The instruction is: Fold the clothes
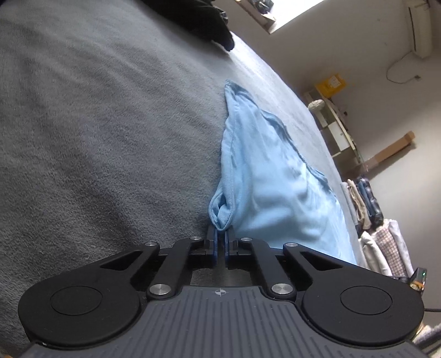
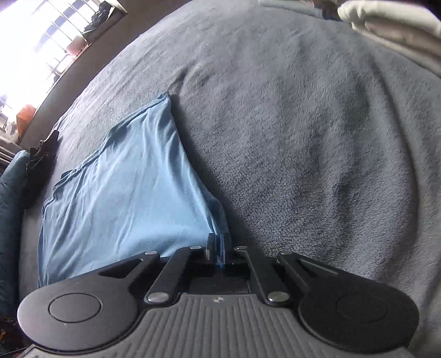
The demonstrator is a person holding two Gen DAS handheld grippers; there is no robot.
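Light-blue soft cotton garment (image 1: 264, 170) pinched at two near corners, ready for the fold.

Left claw (image 1: 221, 234) is clenched on a bunched corner of the fabric; right claw (image 2: 219, 242) is clenched on the other near edge (image 2: 217, 220), with the cloth running between its pads. The garment lies partly raised on the grey fleece bed cover (image 1: 96, 124), its far end resting flat. Risk, as judged: each grip catches only a small pinch of thin fabric, so uneven lifting or a sideways pull could slip a corner free, or drag the far end and skew the fold. A black crumpled garment (image 1: 209, 22) lies well beyond. No containers are visible; nothing is held in any.
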